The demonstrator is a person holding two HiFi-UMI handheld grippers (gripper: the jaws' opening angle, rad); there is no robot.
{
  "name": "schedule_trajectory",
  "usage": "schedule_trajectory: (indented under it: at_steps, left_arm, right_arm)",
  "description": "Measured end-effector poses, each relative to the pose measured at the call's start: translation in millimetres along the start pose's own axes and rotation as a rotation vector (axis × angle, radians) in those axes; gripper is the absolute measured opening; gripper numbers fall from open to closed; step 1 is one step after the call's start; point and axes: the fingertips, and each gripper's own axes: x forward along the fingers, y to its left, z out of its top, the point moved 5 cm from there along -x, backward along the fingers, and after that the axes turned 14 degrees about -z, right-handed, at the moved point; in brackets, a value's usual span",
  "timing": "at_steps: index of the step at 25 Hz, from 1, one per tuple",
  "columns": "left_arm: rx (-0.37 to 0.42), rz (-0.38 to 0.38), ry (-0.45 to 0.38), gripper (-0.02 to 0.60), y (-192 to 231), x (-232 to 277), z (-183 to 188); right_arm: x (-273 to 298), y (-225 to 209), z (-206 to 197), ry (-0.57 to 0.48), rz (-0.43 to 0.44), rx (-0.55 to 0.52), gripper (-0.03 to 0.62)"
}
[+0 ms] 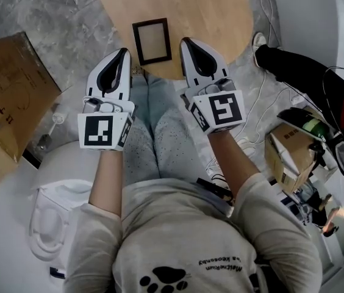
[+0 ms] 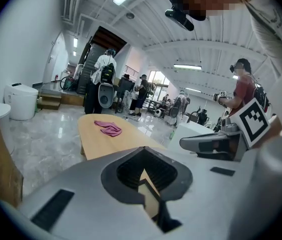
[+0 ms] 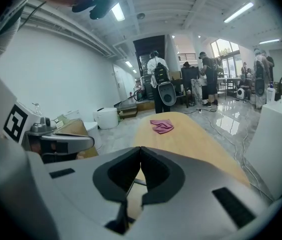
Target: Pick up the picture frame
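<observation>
A dark-framed picture frame (image 1: 152, 41) lies flat on the near edge of the round wooden table (image 1: 208, 5). My left gripper (image 1: 124, 53) hovers just to its left, jaws pressed together with nothing in them. Just right of the frame is my right gripper (image 1: 186, 42), also shut and empty. In the left gripper view the shut jaws (image 2: 143, 149) point along the table, and a bit of the frame (image 2: 151, 196) shows through the gap below the tips. The right gripper view has its shut jaws (image 3: 141, 148) over the table, a frame edge (image 3: 135, 183) showing beneath.
A pink cloth (image 2: 108, 128) lies at the table's far end. A cardboard box (image 1: 7, 96) stands at the left, a white plastic unit (image 1: 53, 224) near my left elbow. Another person's leg (image 1: 300, 69), cables and boxes crowd the right. Several people stand far back in the hall.
</observation>
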Motion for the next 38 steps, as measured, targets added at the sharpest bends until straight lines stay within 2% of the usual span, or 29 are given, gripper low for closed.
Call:
schedule_trajectory:
  at_steps: [12, 23, 28, 38]
  left_arm:
    - [-0.033, 0.008, 0.054, 0.006, 20, 24, -44]
    - [-0.014, -0.008, 0.136, 0.006, 30, 36, -86]
    - [-0.04, -0.016, 0.165, 0.006, 34, 40, -102]
    - [-0.061, -0.023, 0.207, 0.006, 42, 47, -118]
  right_arm:
    - [35, -2, -37, 0.052, 0.019, -0.009, 0.008]
    - [47, -1, -83, 0.132, 0.032, -0.026, 0.009]
    - [53, -3, -102, 0.173, 0.028, -0.044, 0.009]
    - [61, -1, -126, 0.246, 0.019, -0.037, 0.009]
